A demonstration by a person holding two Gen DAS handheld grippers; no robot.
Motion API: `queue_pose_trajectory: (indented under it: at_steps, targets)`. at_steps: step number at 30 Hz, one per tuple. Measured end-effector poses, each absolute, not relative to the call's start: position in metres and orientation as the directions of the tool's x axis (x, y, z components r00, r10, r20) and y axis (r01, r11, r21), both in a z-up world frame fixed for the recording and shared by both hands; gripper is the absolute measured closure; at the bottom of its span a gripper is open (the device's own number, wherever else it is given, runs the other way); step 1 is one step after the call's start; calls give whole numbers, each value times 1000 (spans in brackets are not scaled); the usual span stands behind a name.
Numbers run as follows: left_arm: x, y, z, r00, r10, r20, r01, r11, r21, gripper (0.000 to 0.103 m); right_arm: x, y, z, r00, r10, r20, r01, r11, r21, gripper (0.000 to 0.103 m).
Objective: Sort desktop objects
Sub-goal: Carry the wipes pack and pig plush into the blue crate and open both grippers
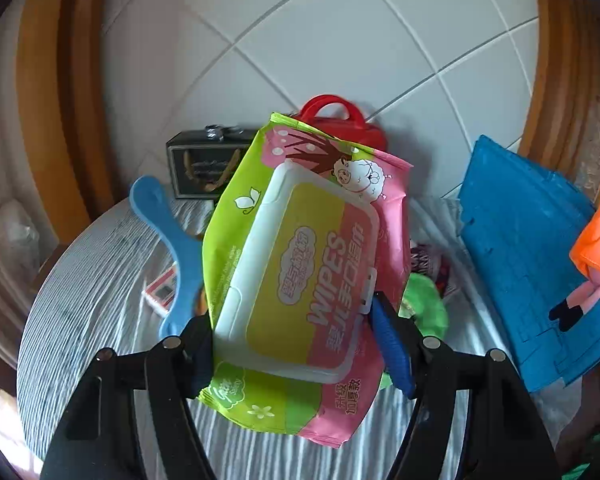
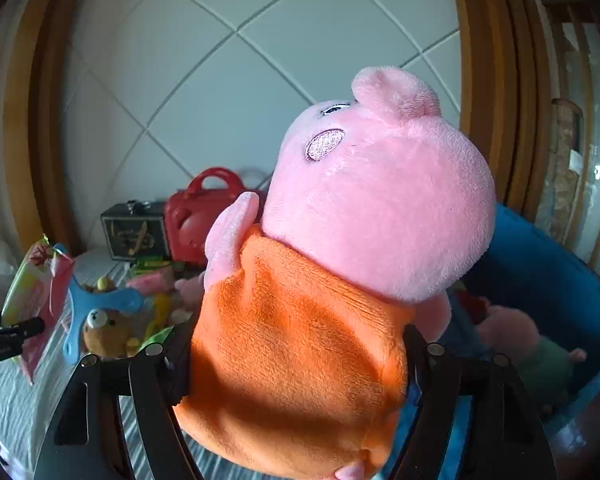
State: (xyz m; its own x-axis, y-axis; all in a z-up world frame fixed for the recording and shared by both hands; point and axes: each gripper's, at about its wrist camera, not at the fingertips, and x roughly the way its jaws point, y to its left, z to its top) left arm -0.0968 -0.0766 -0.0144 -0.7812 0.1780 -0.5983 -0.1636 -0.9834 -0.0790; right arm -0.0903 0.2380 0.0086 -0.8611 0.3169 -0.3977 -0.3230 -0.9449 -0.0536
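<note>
The left gripper clamps the wipes, a soft, slick pack best held across its stiff lid. The right gripper squeezes the pig, light and squashy, at its orange body, near the blue bin.

Each view looks forward along its own fingers, close above the surface, toward the tiled wall. Both views share the red case, the blue box and the blue propeller-shaped toy — each seen from a different side.
</note>
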Motion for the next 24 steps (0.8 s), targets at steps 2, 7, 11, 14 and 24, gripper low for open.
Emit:
queue_pose_trajectory:
  at_steps: [2,7,11,14,24]
  targets:
    - [-101,-45,1,-791,215,-573,-207,-975,-80,36,-82,258,22,-866,342,-365,-344,-937,-64,27]
    - [-105,51,43,-808,305,-504,-321,-945,-58,36,-62,312,51,-866,398,-302,-389,-917,-92,26]
    - [-110,124,74,-806,372,-460,-398,-916,-45,36,-53,364,68,-853,441,-280,-432,-897,-96,26]
    - [-114,181,97,-800,414,-434,-448,-893,-26,36,-45,407,82,-832,485,-271,-469,-874,-123,26]
    - [-131,355,142,-734,520,-438,-575,-818,-8,36,-74,508,85,-770,535,-349,-488,-845,-218,25]
